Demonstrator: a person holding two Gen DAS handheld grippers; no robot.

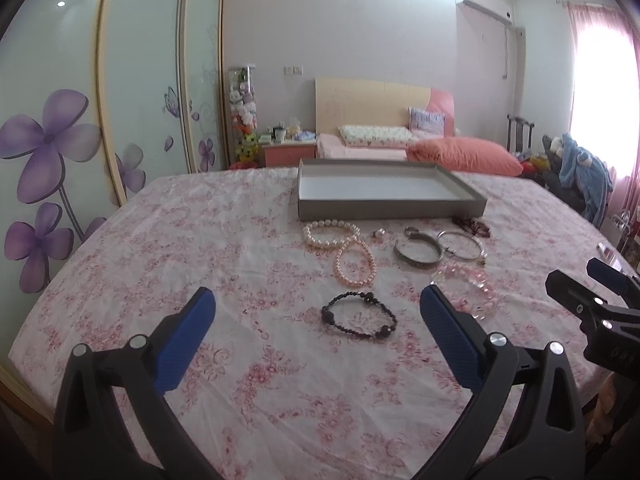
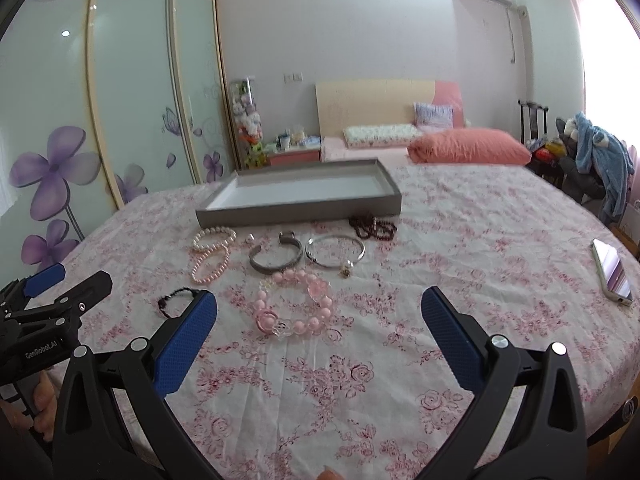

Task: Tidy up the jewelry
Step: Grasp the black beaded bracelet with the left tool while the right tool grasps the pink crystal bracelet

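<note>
Several bracelets lie on the floral bedsheet in front of an empty grey tray (image 1: 390,203) (image 2: 296,210). A black beaded bracelet (image 1: 359,317) (image 2: 176,298) lies nearest, between my left gripper's fingertips. My left gripper (image 1: 318,304) is open and empty above the sheet. A chunky pink bead bracelet (image 2: 296,304) (image 1: 468,284) lies ahead of my right gripper (image 2: 319,304), which is open and empty. Behind lie a white pearl bracelet (image 1: 330,233) (image 2: 214,238), a pink pearl bracelet (image 1: 356,262) (image 2: 210,266), a silver cuff (image 1: 418,250) (image 2: 276,254), a thin silver bangle (image 1: 460,244) (image 2: 335,250) and dark red beads (image 2: 374,227).
A phone (image 2: 612,274) lies on the sheet at the right. A small ring (image 1: 378,233) sits between the pearls and the cuff. A pink pillow (image 1: 464,155) lies behind the tray. Wardrobe doors stand at the left, a chair with clothes at the right.
</note>
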